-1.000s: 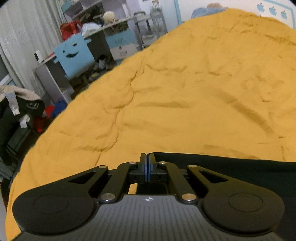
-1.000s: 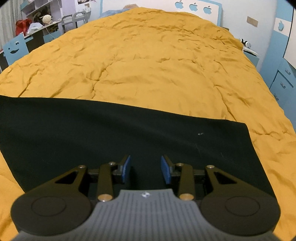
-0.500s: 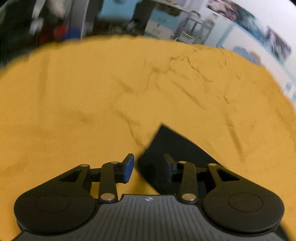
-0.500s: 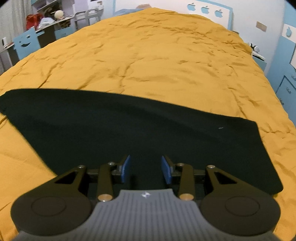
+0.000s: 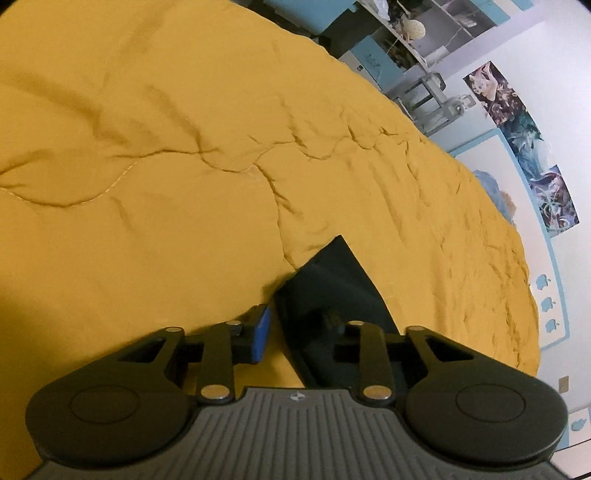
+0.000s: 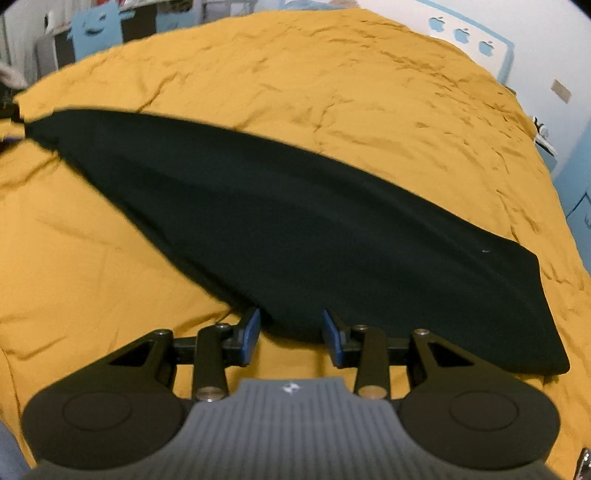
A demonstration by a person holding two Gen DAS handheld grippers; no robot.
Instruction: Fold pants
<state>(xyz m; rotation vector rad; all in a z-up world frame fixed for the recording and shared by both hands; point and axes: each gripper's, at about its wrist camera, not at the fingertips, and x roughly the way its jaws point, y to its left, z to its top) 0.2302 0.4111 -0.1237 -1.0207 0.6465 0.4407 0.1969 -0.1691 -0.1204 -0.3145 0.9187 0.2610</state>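
The black pants (image 6: 295,229) lie as a long dark band across the yellow bedspread (image 6: 332,74). My right gripper (image 6: 291,332) is open at the near edge of the pants, which lies between its fingers. In the left wrist view a pointed corner of the pants (image 5: 332,280) lies on the bedspread (image 5: 147,147). My left gripper (image 5: 295,328) is open, with the corner's edge between its fingers and cloth under the right one.
A desk and shelves with clutter (image 5: 406,44) stand beyond the bed's far side. A blue chair back with a face (image 6: 96,33) stands at the bed's far left. A blue cabinet (image 6: 580,177) stands at the right. Posters (image 5: 524,140) hang on the white wall.
My left gripper has opened and let go of the pants corner, and its view has swung towards the wall. The pants' left end has dropped and shifted; my right gripper has pulled back to the pants' near edge.
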